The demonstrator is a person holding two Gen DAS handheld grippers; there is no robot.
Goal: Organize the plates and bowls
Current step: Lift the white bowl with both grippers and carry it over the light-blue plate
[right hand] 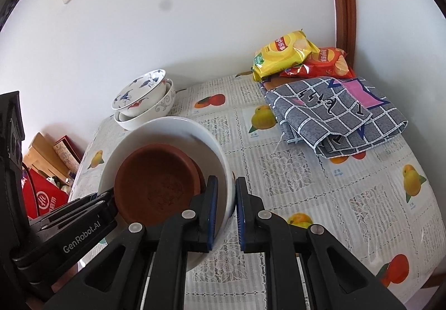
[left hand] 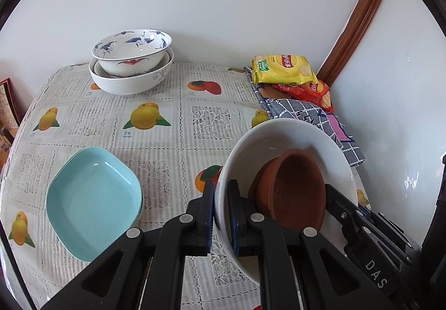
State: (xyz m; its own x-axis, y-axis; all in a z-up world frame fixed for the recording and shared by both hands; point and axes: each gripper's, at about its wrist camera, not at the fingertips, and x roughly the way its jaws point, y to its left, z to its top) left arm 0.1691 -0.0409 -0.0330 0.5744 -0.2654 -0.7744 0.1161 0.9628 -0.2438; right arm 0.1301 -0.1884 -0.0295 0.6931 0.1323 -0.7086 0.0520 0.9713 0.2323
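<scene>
A large white bowl [left hand: 290,137] is held above the table with brown clay saucers [left hand: 292,184] nested inside it. My left gripper [left hand: 221,198] is shut on the bowl's left rim. My right gripper [right hand: 226,195] is shut on the opposite rim of the white bowl [right hand: 172,125]; the brown saucers [right hand: 156,178] show inside. The right gripper also shows in the left wrist view [left hand: 348,215], the left one in the right wrist view [right hand: 92,206]. Stacked blue-patterned bowls [left hand: 131,59] stand at the back left, also in the right wrist view [right hand: 142,100]. Teal square plates [left hand: 92,201] lie front left.
A fruit-print tablecloth [left hand: 178,120] covers the table. A folded checked cloth [right hand: 334,114] and chip bags [right hand: 290,53] lie at the back right by the wall. Boxes and a red bag [right hand: 47,170] sit beyond the table's left edge.
</scene>
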